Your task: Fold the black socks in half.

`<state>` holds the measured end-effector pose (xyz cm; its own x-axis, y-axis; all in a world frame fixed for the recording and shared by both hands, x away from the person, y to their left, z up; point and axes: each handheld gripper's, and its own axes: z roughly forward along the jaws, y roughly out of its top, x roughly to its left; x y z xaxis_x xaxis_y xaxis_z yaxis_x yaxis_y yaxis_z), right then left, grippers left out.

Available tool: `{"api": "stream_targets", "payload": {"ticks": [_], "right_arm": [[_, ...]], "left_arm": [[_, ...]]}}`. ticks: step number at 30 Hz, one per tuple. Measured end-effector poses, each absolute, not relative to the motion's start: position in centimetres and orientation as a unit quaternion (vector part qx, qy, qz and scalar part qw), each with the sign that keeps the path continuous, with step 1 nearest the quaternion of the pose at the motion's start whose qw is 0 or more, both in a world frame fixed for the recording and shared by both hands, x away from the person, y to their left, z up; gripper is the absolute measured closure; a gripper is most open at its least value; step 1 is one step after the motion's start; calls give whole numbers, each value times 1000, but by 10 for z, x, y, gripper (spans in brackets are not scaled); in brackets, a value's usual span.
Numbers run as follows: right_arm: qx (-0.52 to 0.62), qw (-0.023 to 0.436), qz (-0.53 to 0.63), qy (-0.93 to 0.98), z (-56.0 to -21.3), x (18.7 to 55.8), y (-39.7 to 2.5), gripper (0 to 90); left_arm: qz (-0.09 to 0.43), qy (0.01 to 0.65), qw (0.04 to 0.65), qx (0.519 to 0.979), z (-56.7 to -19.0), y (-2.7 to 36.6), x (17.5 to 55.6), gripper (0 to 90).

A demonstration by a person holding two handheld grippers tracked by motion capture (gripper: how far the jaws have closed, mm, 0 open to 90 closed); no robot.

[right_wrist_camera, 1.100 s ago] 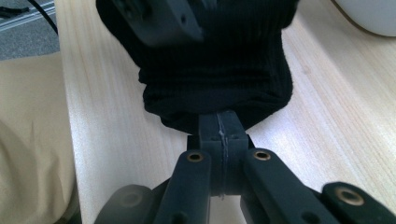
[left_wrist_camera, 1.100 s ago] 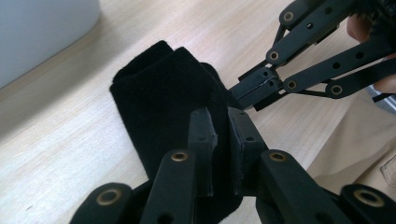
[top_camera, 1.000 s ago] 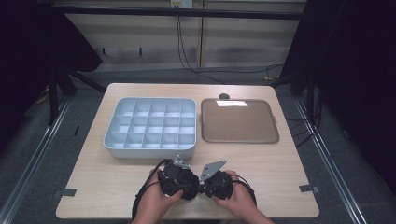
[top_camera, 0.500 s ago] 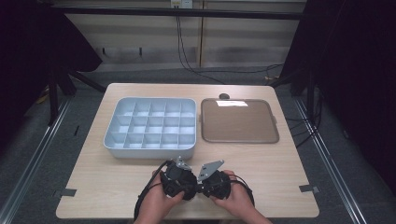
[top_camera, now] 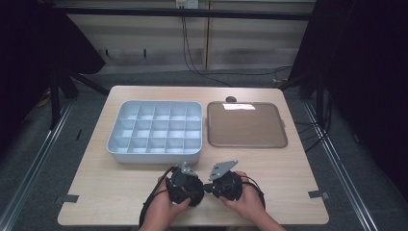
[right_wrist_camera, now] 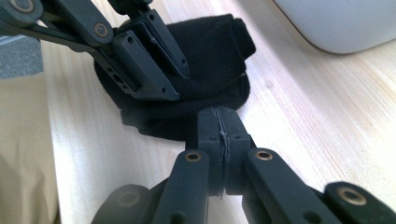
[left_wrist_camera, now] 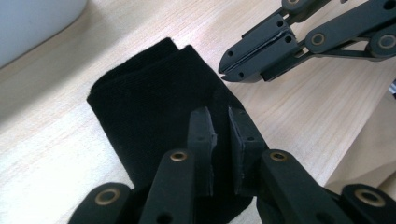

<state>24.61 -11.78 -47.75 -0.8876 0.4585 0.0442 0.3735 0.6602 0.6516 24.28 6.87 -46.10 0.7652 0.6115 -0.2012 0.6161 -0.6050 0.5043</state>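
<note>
Both tongs sit low in the middle of the high view, tips nearly meeting over the near edge of the table. Left tongs (left_wrist_camera: 219, 154) rise from the bottom of their own view with the jaws a narrow slit apart, resting over the black cloth (left_wrist_camera: 154, 116); whether they pinch any of it I cannot tell. Right tongs (right_wrist_camera: 219, 140) show their jaws pressed flat together with nothing between them, the tips just touching the lower rim of the cloth (right_wrist_camera: 205, 51) in the centre of that frame. In the left tongs' view the right pair comes in from the upper right, jaws shut, the tip at the cloth's right edge.

That cloth is a folded black piece lying flat on the pale wooden table (top_camera: 120, 192), between the two tools; in the high view the tongs and hands hide it. A person's left hand (top_camera: 166, 211) and right hand (top_camera: 248, 202) hold the tools at the bottom of the high view.

Further up that frame, left of centre, stands a pale blue tray with many small compartments (top_camera: 154, 153). Just beside it on the right lies a flat brown tray (top_camera: 246, 125). A small dark round thing (top_camera: 231, 99) sits above the brown tray's upper edge.
</note>
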Motion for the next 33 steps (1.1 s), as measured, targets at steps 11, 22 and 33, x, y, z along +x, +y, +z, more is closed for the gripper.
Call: {"api": "stream_targets", "payload": {"ticks": [11, 22, 33], "right_arm": [[237, 65, 342, 907, -478, 248, -123, 892], [242, 66, 342, 906, -479, 250, -126, 891], [242, 63, 336, 908, -480, 249, -122, 888]], "left_arm": [[0, 345, 290, 893, -464, 68, 241, 802], [-29, 356, 297, 886, -456, 75, 244, 721], [-33, 362, 309, 879, -444, 80, 246, 660]]}}
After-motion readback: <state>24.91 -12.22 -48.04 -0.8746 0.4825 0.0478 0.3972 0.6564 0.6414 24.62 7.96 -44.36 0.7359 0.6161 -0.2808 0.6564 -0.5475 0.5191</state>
